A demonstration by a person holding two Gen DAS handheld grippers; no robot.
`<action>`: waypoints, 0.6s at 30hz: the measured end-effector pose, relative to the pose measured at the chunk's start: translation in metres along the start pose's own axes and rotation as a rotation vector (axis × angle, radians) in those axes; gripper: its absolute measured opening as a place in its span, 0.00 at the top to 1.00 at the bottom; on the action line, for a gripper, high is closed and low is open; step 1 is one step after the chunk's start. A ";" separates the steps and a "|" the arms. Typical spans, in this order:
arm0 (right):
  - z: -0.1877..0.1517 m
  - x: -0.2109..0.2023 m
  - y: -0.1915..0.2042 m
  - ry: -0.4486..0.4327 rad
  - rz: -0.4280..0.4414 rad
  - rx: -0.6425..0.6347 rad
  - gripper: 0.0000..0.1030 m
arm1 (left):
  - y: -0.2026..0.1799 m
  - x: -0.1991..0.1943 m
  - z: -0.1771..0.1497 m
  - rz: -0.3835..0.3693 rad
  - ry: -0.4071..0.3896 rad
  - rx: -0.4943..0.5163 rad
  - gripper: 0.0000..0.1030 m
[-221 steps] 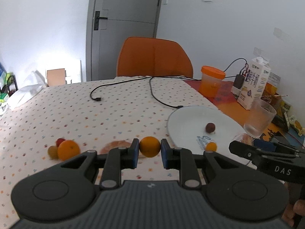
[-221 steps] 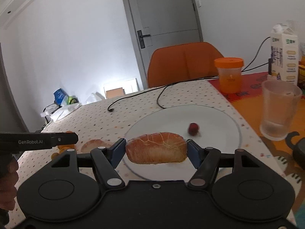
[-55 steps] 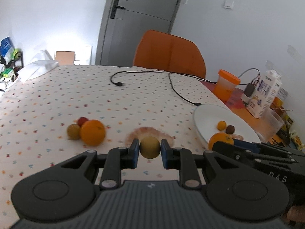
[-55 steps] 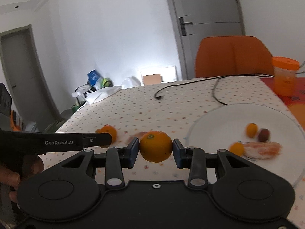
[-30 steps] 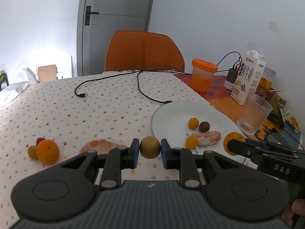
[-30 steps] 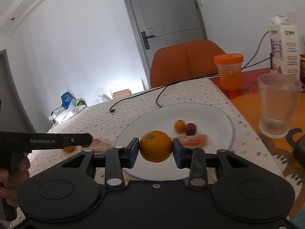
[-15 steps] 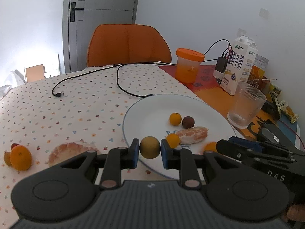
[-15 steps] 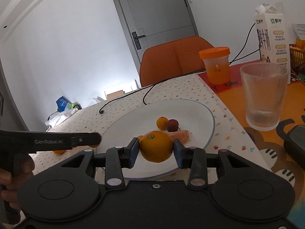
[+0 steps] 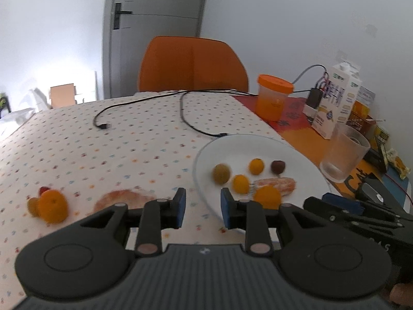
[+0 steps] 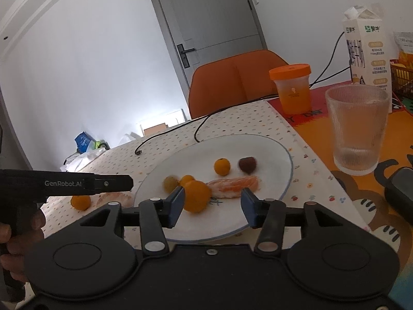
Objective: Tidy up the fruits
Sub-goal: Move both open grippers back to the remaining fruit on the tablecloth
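Note:
A white plate holds a yellow-green round fruit, an orange, two small orange fruits, a dark red fruit and a peeled citrus piece. My left gripper is open and empty at the plate's left rim. My right gripper is open over the plate's near edge, the orange beside its left finger. On the cloth to the left lie an orange, two small fruits and a peeled piece.
A ribbed glass, an orange-lidded cup and a milk carton stand right of the plate. Black cables cross the dotted tablecloth. An orange chair stands at the far edge.
Both grippers have opened. The yellow-green fruit has left my left gripper and the orange has left my right gripper; both now sit on the plate.

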State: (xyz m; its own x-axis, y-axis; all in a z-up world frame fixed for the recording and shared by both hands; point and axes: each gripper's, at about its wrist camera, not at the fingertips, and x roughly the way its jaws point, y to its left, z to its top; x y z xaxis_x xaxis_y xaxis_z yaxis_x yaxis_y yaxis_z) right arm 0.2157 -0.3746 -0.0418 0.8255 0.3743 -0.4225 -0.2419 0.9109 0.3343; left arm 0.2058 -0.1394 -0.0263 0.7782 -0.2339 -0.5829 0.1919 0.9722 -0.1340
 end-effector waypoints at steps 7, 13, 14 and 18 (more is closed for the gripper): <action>-0.001 0.001 0.015 0.006 0.017 -0.018 0.41 | 0.030 -0.018 -0.007 0.052 -0.005 -0.044 0.62; -0.002 0.002 0.034 0.013 0.047 -0.042 0.39 | 0.058 -0.037 -0.009 0.097 -0.033 -0.088 0.52; -0.001 0.003 0.038 0.016 0.053 -0.047 0.39 | 0.064 -0.041 -0.010 0.112 -0.040 -0.095 0.47; -0.001 0.008 0.053 0.024 0.078 -0.066 0.39 | 0.082 -0.048 -0.013 0.155 -0.048 -0.116 0.42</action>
State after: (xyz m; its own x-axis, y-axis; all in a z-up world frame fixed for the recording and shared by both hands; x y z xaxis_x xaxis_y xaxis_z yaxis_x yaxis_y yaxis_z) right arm 0.2089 -0.3236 -0.0279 0.7907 0.4481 -0.4172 -0.3392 0.8879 0.3109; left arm 0.1762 -0.0483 -0.0200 0.8214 -0.0787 -0.5649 -0.0006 0.9903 -0.1389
